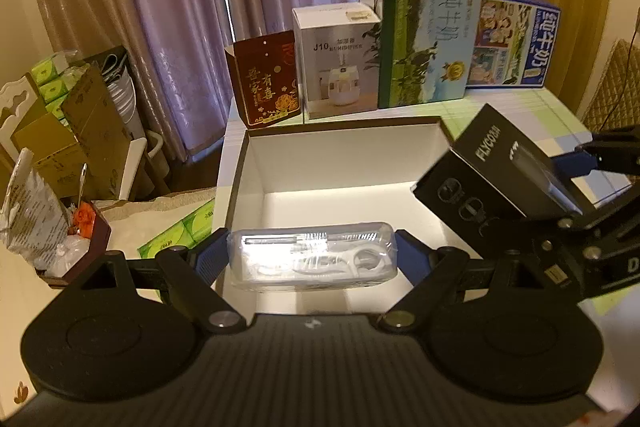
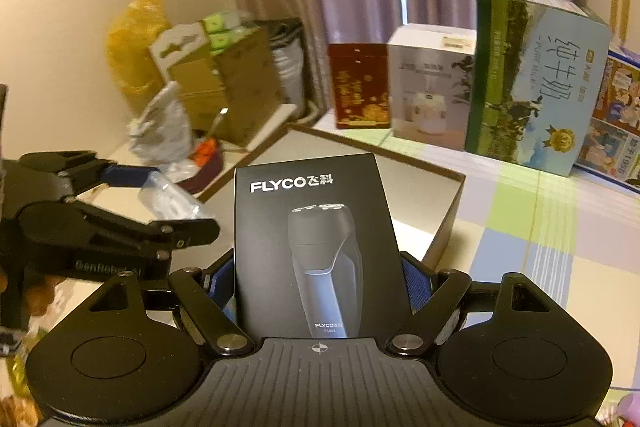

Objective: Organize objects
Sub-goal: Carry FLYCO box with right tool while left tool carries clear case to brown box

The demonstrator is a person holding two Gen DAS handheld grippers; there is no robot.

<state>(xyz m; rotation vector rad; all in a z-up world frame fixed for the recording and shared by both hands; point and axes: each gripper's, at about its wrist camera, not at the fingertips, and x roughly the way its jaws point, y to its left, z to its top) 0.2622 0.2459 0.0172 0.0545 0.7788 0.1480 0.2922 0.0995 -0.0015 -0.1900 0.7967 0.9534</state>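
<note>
Clear plastic case (image 1: pixel 313 255), glossy black shaver box (image 2: pixel 316 247), open white-lined carton (image 1: pixel 340 163)

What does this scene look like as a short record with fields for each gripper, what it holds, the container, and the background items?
left gripper: shut on clear plastic case of white items
right gripper: shut on black FLYCO shaver box
container: open white-lined box on the table, nothing seen inside
position: both items held over the open box
background: red gift box, humidifier box, two milk cartons
</note>
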